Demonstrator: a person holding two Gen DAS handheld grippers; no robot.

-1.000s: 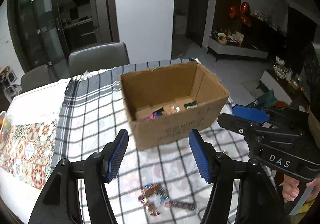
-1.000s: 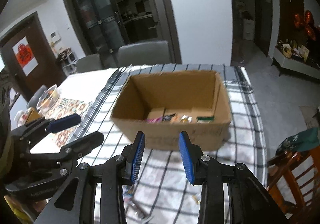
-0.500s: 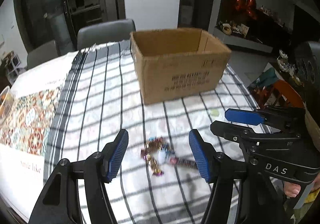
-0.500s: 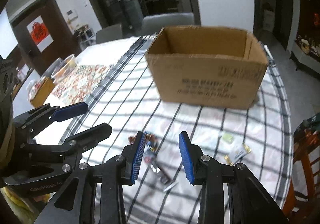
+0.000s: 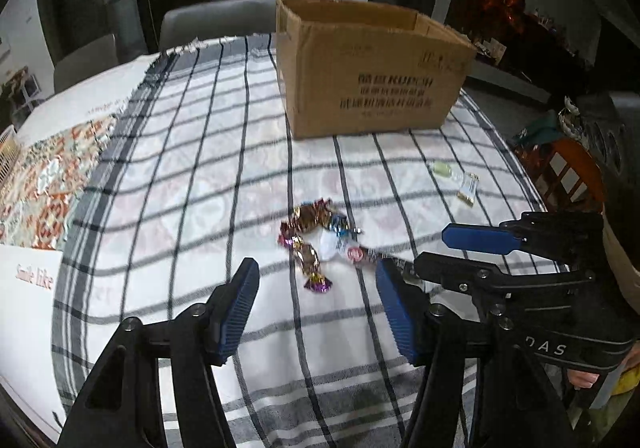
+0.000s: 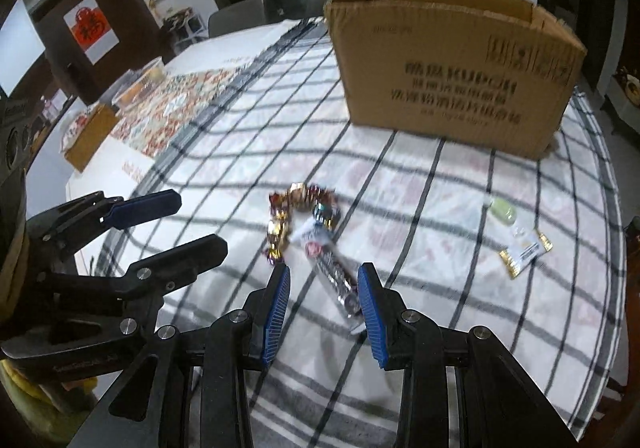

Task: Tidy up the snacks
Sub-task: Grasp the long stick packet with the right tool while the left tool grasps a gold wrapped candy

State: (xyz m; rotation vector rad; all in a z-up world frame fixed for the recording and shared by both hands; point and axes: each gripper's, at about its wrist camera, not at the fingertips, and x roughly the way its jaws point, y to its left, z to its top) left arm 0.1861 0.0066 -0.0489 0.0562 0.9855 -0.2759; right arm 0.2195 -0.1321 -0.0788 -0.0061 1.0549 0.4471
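- The left tool (image 5: 316, 312) hangs over the checked cloth (image 5: 192, 168) on the surface. Its jaws are apart and have just been closing a little, with nothing pressed between them.
- The right tool (image 6: 322, 304) has its jaws apart around a long silver snack bar (image 6: 336, 280), not gripping it.
- A heap of wrapped candies (image 5: 312, 232) lies mid-surface.
- The cardboard box (image 5: 368, 68) stands toward the far edge.
- Two small packets (image 6: 520, 244) lie near the right edge.

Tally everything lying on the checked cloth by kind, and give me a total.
Cardboard box: 1
Long dark snack bar: 1
Cluster of twisted foil candies: 1 heap; pieces too blurred to count singly
Pale green sweet: 1
White-and-gold sachet: 1
Total: 5 entries, with the heap counted once
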